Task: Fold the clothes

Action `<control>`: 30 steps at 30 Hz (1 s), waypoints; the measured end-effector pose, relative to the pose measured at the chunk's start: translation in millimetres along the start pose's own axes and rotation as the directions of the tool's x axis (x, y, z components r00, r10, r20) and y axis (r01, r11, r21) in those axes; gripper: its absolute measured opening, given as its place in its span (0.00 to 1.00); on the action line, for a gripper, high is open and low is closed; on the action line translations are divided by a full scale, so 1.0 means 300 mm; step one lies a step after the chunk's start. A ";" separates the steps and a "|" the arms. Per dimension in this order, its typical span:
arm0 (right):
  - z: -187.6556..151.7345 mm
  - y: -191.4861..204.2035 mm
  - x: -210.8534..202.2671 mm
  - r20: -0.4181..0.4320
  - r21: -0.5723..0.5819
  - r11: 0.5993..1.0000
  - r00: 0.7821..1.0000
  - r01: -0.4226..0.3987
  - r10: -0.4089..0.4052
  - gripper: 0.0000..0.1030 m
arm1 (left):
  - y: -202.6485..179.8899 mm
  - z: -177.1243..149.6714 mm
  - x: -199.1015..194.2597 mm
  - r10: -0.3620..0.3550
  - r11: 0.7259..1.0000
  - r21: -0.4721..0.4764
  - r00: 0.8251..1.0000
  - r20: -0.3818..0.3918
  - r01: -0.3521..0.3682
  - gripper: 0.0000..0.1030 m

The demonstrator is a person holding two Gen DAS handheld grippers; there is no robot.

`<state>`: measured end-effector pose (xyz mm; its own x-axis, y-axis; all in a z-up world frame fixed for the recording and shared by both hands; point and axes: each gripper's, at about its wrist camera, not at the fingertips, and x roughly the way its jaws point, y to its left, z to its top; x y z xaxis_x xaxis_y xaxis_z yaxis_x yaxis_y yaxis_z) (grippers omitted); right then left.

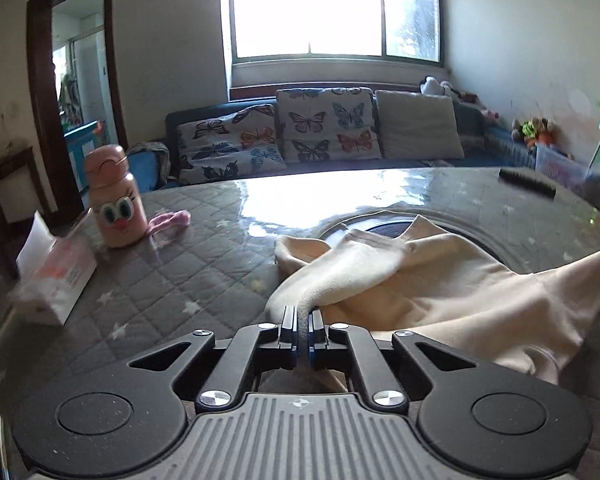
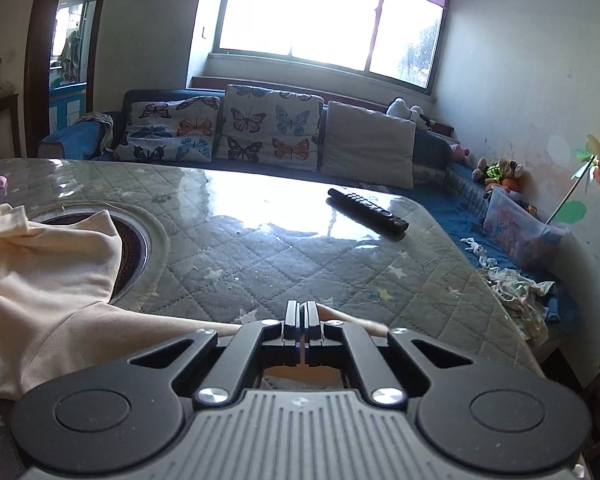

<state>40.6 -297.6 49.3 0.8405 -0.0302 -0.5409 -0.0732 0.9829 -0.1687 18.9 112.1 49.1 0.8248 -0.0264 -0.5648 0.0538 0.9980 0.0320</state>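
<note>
Cream garment (image 1: 440, 276) lies bunched on the quilted table cover (image 1: 172, 272), draped partly over the round dark inset (image 1: 384, 226) in the tabletop; it spans between both grippers. Left gripper (image 1: 303, 314): jaws nearly closed, a fold of the cream cloth runs right up to the tips and looks pinched there, though the contact point itself is blurred. Right gripper (image 2: 301, 307): jaws fully closed on a thin edge of the same cloth, a strip of it visible in the slot between the fingers. Open room: bare quilted cover left of the garment in the left view, and a wide bare stretch ahead of and right of the right gripper up to the table's rounded far-right corner (image 2: 420, 204). Obstacles: pink bottle (image 1: 116, 196) with a cartoon face, pink strap (image 1: 168, 220) beside it, tissue pack (image 1: 56, 276) near the left edge; black remote (image 2: 368, 214) near the far edge. Left view only: tissue pack, bottle in full. Right view only: crumpled cloth (image 2: 520, 296) on the blue seat off the table's right side, clear storage bin (image 2: 516, 228). Garment's near part is cut off behind both gripper bodies; glare washes out the table's far middle. Sofa with butterfly cushions (image 1: 324, 124) behind the table.
</note>
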 end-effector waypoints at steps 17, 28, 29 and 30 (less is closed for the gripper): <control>0.028 0.120 -0.143 -0.033 -0.168 0.968 0.982 -0.189 0.186 0.08 | -0.189 -0.144 -0.185 -0.150 0.950 0.279 0.988 0.021 0.138 0.32; -0.086 0.477 -0.260 -0.178 -0.389 0.740 0.833 -0.548 0.523 0.08 | -0.322 -0.257 -0.101 -0.189 0.915 0.345 0.977 -0.098 0.212 0.32; -0.101 0.508 -0.264 -0.196 -0.400 0.718 0.818 -0.570 0.541 0.08 | -0.324 -0.261 -0.094 -0.187 0.915 0.343 0.977 -0.104 0.212 0.32; -0.114 0.536 -0.266 -0.213 -0.405 0.699 0.804 -0.589 0.555 0.08 | -0.325 -0.264 -0.086 -0.186 0.915 0.342 0.976 -0.111 0.213 0.32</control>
<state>-56.6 -143.4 37.2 0.5210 0.4822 -0.7043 -0.7640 0.6314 -0.1328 -52.4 20.0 -4.8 0.7327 -0.2048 -0.6490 0.4175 0.8884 0.1910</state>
